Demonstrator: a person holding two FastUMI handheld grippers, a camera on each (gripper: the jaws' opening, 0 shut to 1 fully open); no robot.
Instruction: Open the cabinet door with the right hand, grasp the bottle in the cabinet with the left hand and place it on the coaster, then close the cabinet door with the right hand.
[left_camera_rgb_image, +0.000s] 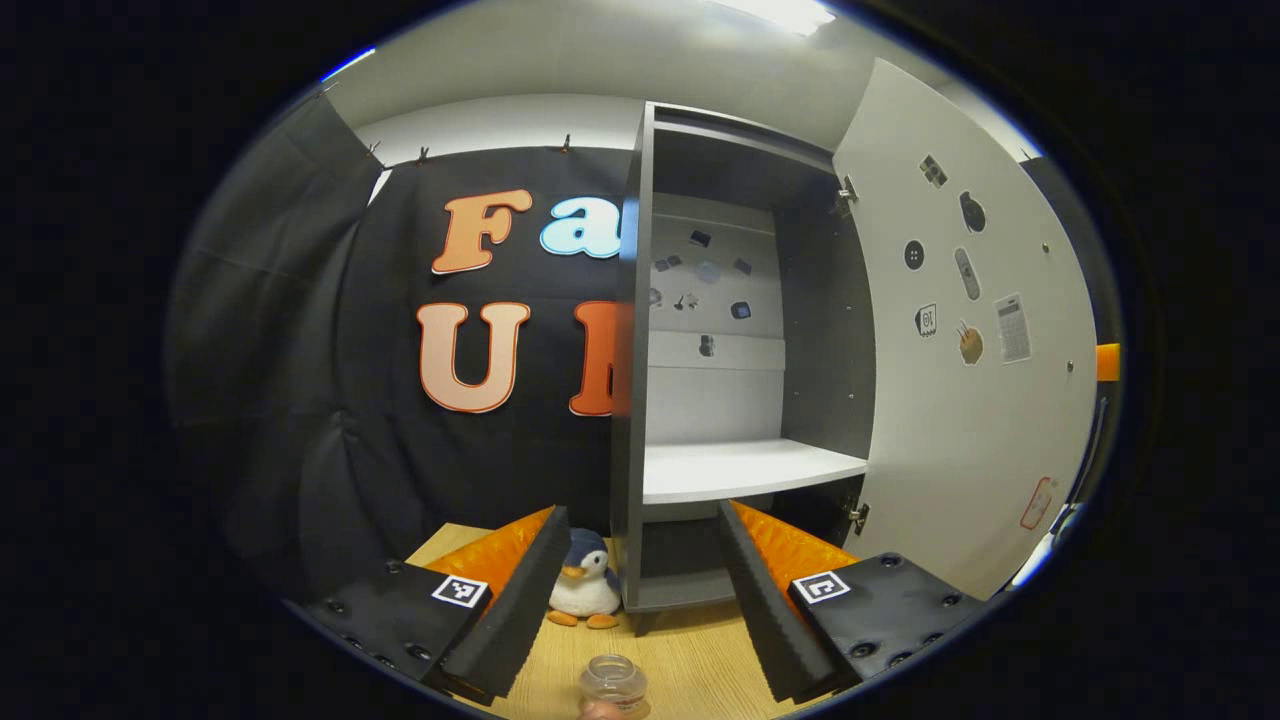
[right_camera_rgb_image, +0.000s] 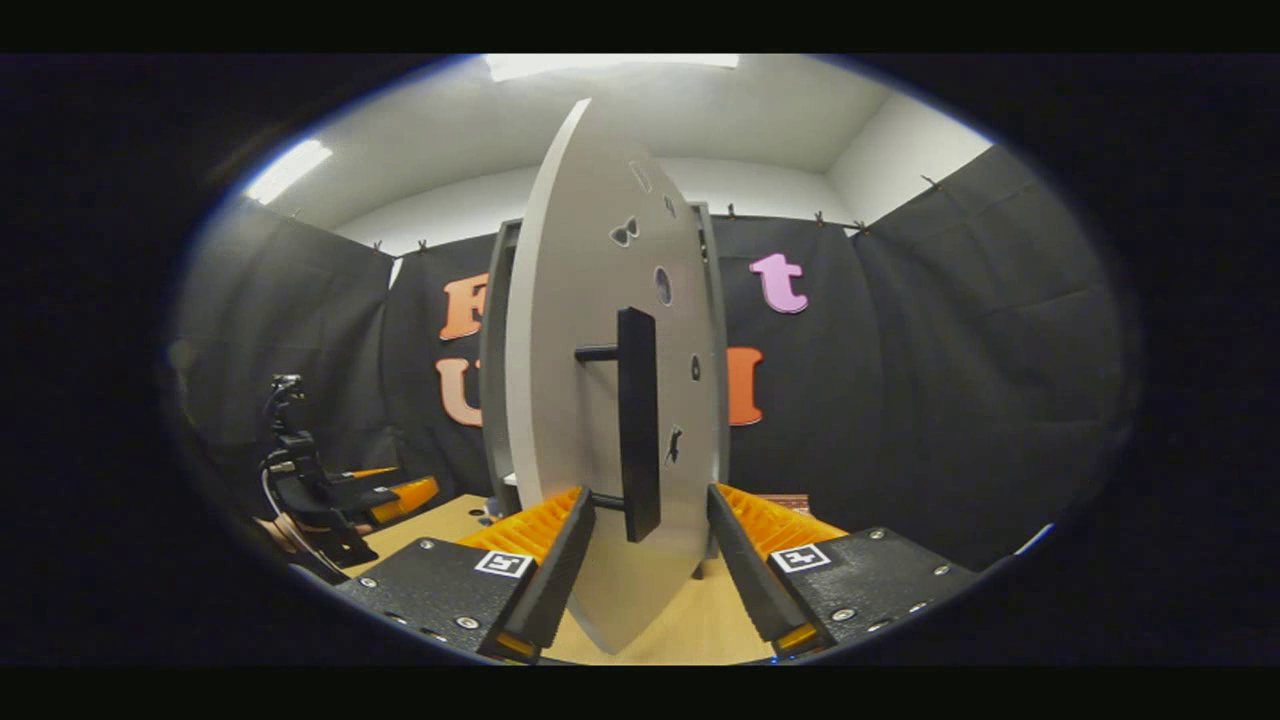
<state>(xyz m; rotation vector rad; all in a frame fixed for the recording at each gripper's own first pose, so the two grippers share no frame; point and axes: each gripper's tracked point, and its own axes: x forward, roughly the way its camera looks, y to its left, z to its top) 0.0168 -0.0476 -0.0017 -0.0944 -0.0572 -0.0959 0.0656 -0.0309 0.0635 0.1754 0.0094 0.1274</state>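
On the near edge of the table (left_camera_rgb_image: 690, 650), low in the left gripper view, the bottle (left_camera_rgb_image: 613, 682) stands just below the left claw (left_camera_rgb_image: 640, 585), whose fingers are spread wide with nothing between them. Whether a coaster lies under the bottle I cannot tell: the bottle's base is cut off by the edge of the view, and a small pale patch beside it is too little to name. Beyond it the cabinet (left_camera_rgb_image: 630, 400) stands with its door (left_camera_rgb_image: 960, 380) swung wide to the right and its shelf (left_camera_rgb_image: 745, 468) bare. A toy penguin (left_camera_rgb_image: 585, 590) sits on the table just left of the cabinet's foot.

In the right gripper view the door (right_camera_rgb_image: 580, 400) is seen nearly edge-on, with its dark handle (right_camera_rgb_image: 637, 420) between the fingers of the right claw (right_camera_rgb_image: 635, 560). That claw is wide too and, as far as I can judge, is not pressing on the handle.

Closing the door looks to be the step left. The risks: the wide claw may slide off the handle, or a fast swing may rock the cabinet and slam. The left claw, seen at the far left (right_camera_rgb_image: 375, 495), seems clear of the door's path, though the fisheye bend makes that hard to judge. The hinges and the cabinet's lower compartment are dim.
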